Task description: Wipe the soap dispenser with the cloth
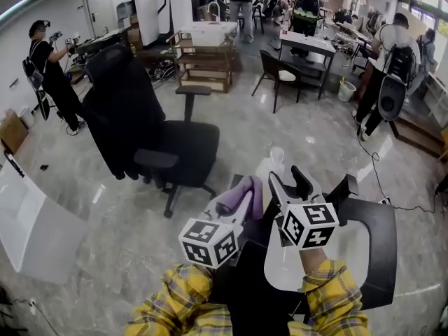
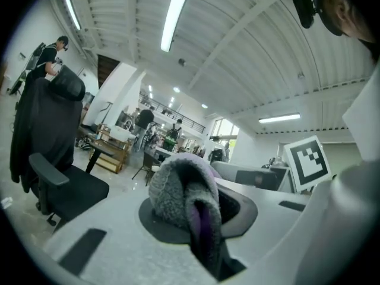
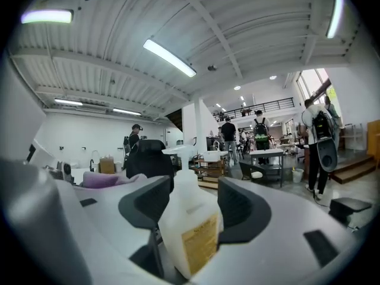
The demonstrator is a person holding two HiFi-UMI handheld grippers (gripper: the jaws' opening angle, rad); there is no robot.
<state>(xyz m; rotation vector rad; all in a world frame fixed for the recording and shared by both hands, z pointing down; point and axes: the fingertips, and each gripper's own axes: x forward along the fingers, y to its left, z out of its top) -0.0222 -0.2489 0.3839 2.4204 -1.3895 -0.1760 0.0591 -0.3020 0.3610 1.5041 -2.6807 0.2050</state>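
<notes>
My left gripper (image 1: 240, 196) is shut on a purple and grey cloth (image 1: 246, 190), which bulges out of the jaws in a fluffy fold (image 2: 181, 193). Just to its right, my right gripper (image 1: 291, 185) has a translucent white soap dispenser (image 3: 189, 225) with a yellow label between its dark pads (image 3: 145, 203). The bottle leans a little and both pads lie against its sides. Its pump top (image 1: 277, 157) sticks out beyond the jaws in the head view. Cloth and dispenser sit close together but apart. The cloth (image 3: 101, 179) also shows at the left of the right gripper view.
A black table (image 1: 381, 247) lies under and right of the grippers. A black office chair (image 1: 157, 135) with a jacket stands ahead on the left. A white tabletop (image 1: 28, 222) is at the far left. People, desks and a wooden cart (image 1: 206, 58) fill the background.
</notes>
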